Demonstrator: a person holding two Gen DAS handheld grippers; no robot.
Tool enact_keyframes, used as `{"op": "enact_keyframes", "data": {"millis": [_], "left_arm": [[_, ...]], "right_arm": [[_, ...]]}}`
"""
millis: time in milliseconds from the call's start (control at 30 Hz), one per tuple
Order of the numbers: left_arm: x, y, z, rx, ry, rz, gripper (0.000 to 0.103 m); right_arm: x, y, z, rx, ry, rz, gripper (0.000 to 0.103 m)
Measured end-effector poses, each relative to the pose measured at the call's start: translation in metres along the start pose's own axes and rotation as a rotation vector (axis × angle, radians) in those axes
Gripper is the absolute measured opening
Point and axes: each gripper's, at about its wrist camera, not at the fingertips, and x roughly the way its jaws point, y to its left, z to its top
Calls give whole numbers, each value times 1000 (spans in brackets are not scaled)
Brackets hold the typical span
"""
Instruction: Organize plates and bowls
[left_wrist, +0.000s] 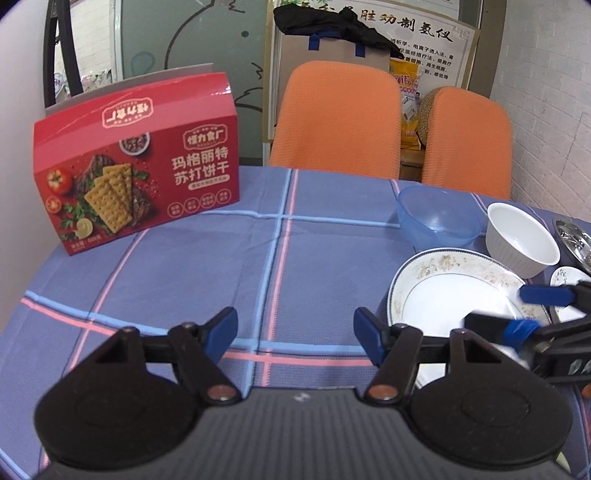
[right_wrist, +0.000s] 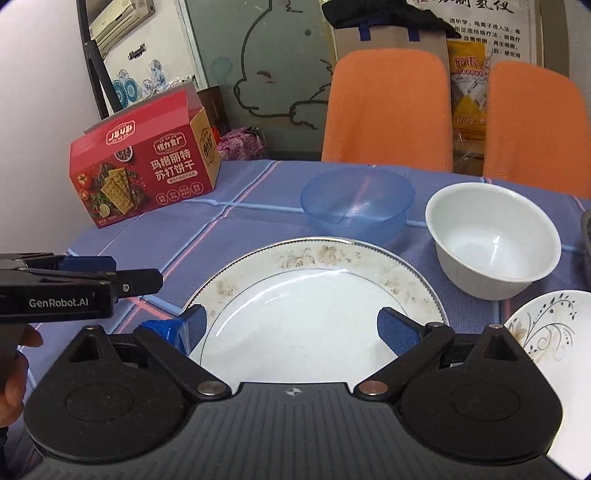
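Left gripper (left_wrist: 295, 334): jaws spread wide, nothing between them, over bare tablecloth (left_wrist: 207, 269) at lower centre of the left wrist view; it also enters the right wrist view from the left edge.
Right gripper (right_wrist: 291, 328): jaws wide apart, hovering above the large plate; whether the blue pads touch it, I cannot tell.
Large plate (right_wrist: 306, 295): floral rim, centre of the right wrist view, directly ahead of and partly under the right gripper's fingers; in the left wrist view it lies lower right of the left gripper.
Blue bowl (right_wrist: 356, 201): translucent, upright, just beyond the plate's far rim.
White bowl (right_wrist: 493, 236): upright, right of the blue bowl, near the plate's upper right rim.
Small plate (right_wrist: 550, 332): vine pattern, lower right edge, beside the right finger.
Cracker box (left_wrist: 136, 166): red, upper left, well apart from the dishes.
Orange chairs (left_wrist: 336, 118): behind the table.
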Motion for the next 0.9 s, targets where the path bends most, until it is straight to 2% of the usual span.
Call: {"op": "enact_keyframes", "data": {"millis": [133, 267, 400, 567, 700, 900], "left_arm": [[2, 2, 1, -8, 2, -1, 66], [5, -1, 0, 4, 5, -12, 66], [9, -4, -1, 15, 17, -13, 66], [8, -3, 0, 16, 17, -3, 66], [10, -7, 0, 21, 31, -9, 66], [24, -22, 0, 35, 61, -53, 66]], "right_arm": [[-13, -16, 6, 7, -54, -55, 87], [-1, -33, 8, 20, -13, -89, 87], [18, -34, 0, 35, 64, -54, 88], [19, -20, -3, 28, 58, -75, 89], [22, -11, 0, 37, 63, -14, 87], [17, -10, -12, -14, 81, -65, 88]]}}
